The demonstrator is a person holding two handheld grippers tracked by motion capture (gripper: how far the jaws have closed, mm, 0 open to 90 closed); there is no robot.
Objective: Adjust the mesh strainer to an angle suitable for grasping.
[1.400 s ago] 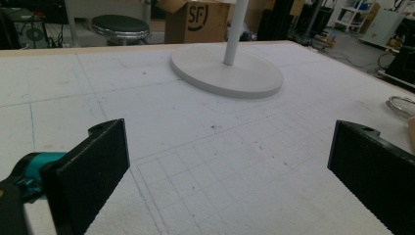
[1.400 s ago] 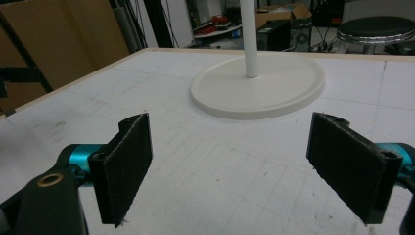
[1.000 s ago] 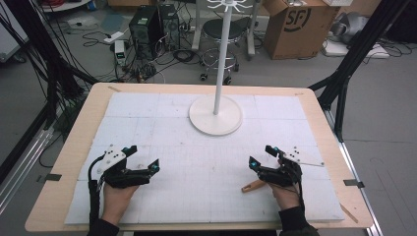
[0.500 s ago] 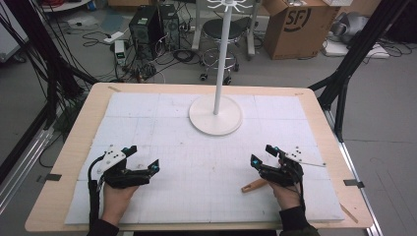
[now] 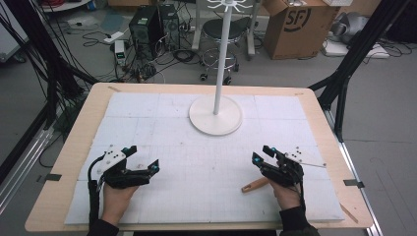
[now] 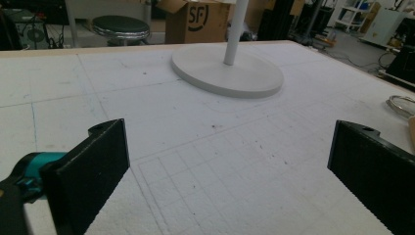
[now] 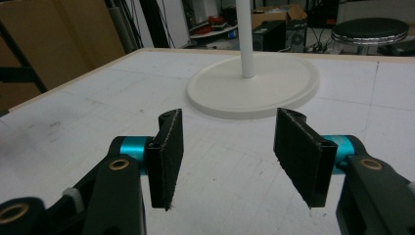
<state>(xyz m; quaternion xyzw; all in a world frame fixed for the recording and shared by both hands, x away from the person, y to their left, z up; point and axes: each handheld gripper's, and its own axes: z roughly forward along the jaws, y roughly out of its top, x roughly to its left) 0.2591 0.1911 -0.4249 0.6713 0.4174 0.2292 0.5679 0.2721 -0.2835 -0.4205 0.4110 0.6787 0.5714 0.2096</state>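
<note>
High view puts the short light-brown wooden stick on the white foam-covered bench just beside our right tool, on its inner side under the wrist; its long axis slants up from the near left toward that hand, so it lies behind the fingertips rather than ahead of them — and well apart from our left tool. Against the earlier frames the right tool's jaws have just been closing, now partly apart with nothing between them, while the left tool's stand wide and empty, both hands unmoved.
</note>
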